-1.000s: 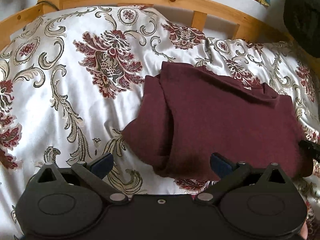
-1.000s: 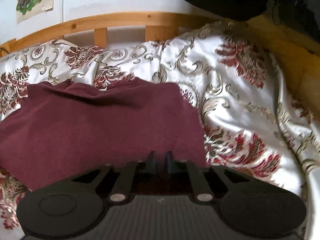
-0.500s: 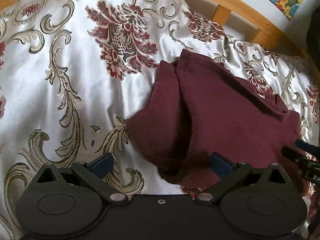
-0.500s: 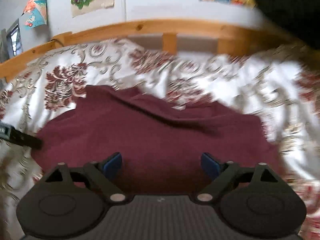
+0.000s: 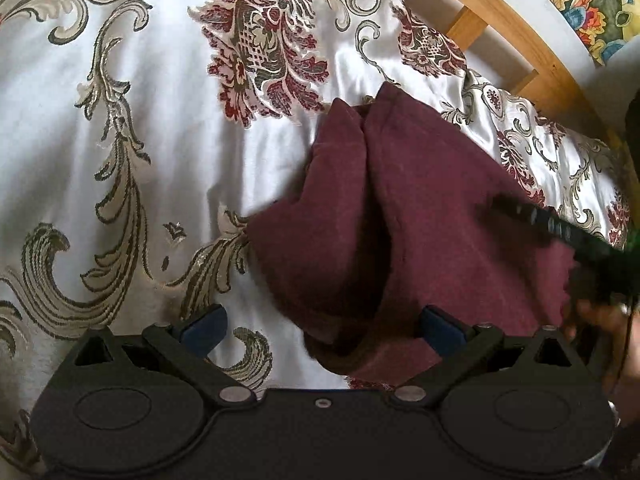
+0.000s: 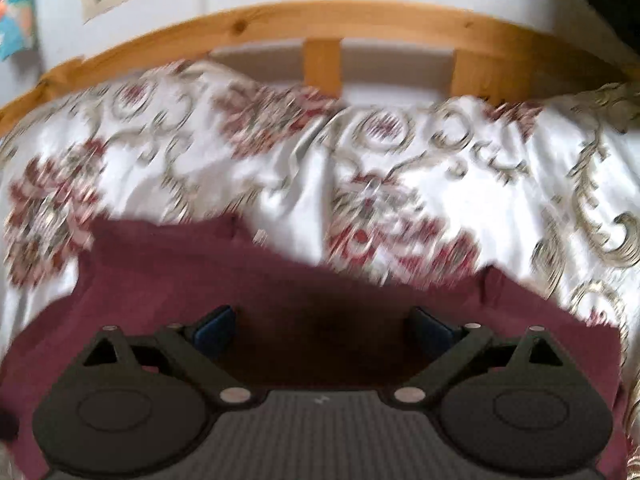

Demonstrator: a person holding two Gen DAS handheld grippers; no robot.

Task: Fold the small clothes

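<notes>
A dark maroon garment (image 5: pixel 420 208) lies folded on the floral bedspread (image 5: pixel 120 120), with a fold line running down its left part. My left gripper (image 5: pixel 324 326) is open just above the garment's near corner; that corner lies between the wide blue pads, which do not press on it. In the right wrist view the garment (image 6: pixel 280 280) fills the lower part, and my right gripper (image 6: pixel 324 328) hangs open over it with nothing gripped. A black finger of the right gripper (image 5: pixel 560 228) shows over the garment's right side.
The wooden bed rail (image 6: pixel 280 24) curves along the far side of the bedspread (image 6: pixel 480 184), also seen as the rail (image 5: pixel 520 40) at top right. Posters hang on the white wall behind. A hand (image 5: pixel 600 316) shows at the right edge.
My right gripper went from shut to wide open and swung sideways across the garment. The left gripper sank and rolled, closing in on the garment's near corner. The right gripper's finger has come further into the left view.
</notes>
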